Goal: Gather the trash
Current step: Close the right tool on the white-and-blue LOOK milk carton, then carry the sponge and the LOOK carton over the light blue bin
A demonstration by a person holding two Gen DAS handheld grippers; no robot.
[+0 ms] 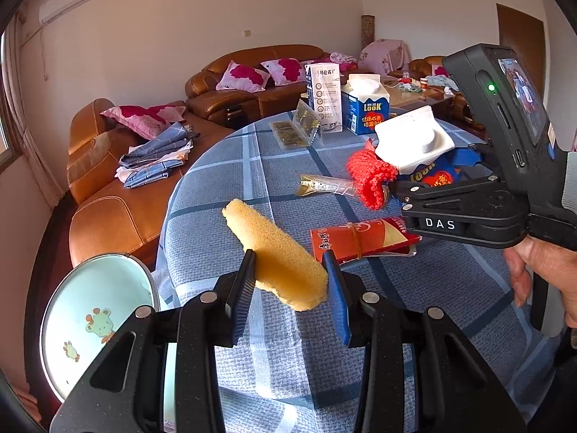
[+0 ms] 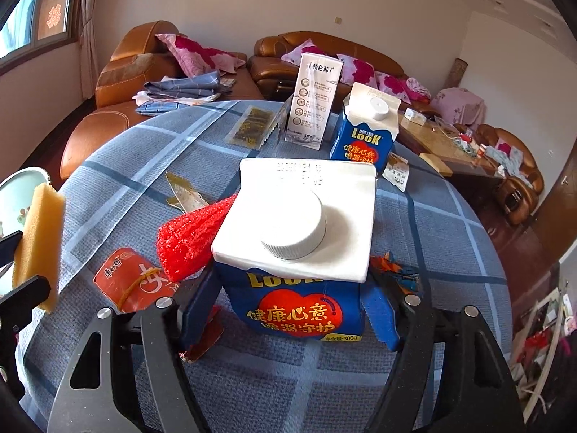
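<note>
I have the left gripper (image 1: 288,281) clenched on the yellow sponge (image 1: 274,256), lifted clear of the table (image 1: 396,324), with the pale basin (image 1: 90,317) just off the table's edge on the sponge's far side from the carton.

The right gripper (image 2: 288,310) has its jaws around the blue Look carton (image 2: 299,306) that stands nearest me. The blue pads sit at both of its lower flanks, and I cannot tell whether they are pressing it or only bracketing it.

Touching this carton on the sponge's side is a red mesh scrubber (image 2: 191,238); a red packet (image 2: 137,281) lies flat just past that. A second Look carton (image 2: 364,133) and a tall white carton (image 2: 313,101) stand beyond the near carton, toward the sofa.

I judge the step in hand to be the pick of the near carton. Next I want the jaws squeezed firm on it, then a straight lift so the scrubber is not dragged along, and the sponge dropped, likely in the basin.
</note>
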